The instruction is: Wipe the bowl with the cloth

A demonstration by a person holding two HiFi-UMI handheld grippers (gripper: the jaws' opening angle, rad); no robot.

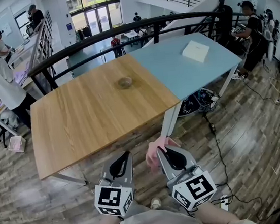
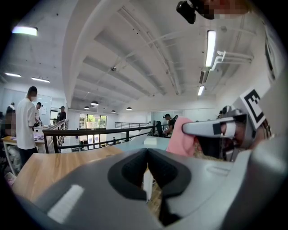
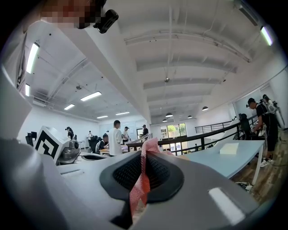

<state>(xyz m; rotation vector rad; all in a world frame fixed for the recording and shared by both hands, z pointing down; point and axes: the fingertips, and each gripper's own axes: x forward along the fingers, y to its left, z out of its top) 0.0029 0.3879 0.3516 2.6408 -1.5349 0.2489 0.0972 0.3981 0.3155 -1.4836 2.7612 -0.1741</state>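
A small brownish bowl [image 1: 125, 82] sits near the far edge of the wooden table [image 1: 89, 115], well ahead of both grippers. Both grippers hang in front of the table's near edge, above the floor. My right gripper [image 1: 163, 151] [image 3: 145, 155] is shut on a pink cloth [image 1: 154, 155] [image 3: 143, 179], which sticks out above and below its pads. My left gripper [image 1: 124, 158] [image 2: 147, 155] is shut with nothing between its pads. In the left gripper view the pink cloth [image 2: 182, 137] shows to the right, in the other gripper.
A light blue table [image 1: 176, 73] adjoins the wooden one on the right and carries a white box [image 1: 195, 51]. A black railing [image 1: 119, 32] runs behind both. People stand at far left and far right. Cables and a power strip [image 1: 224, 203] lie on the wooden floor.
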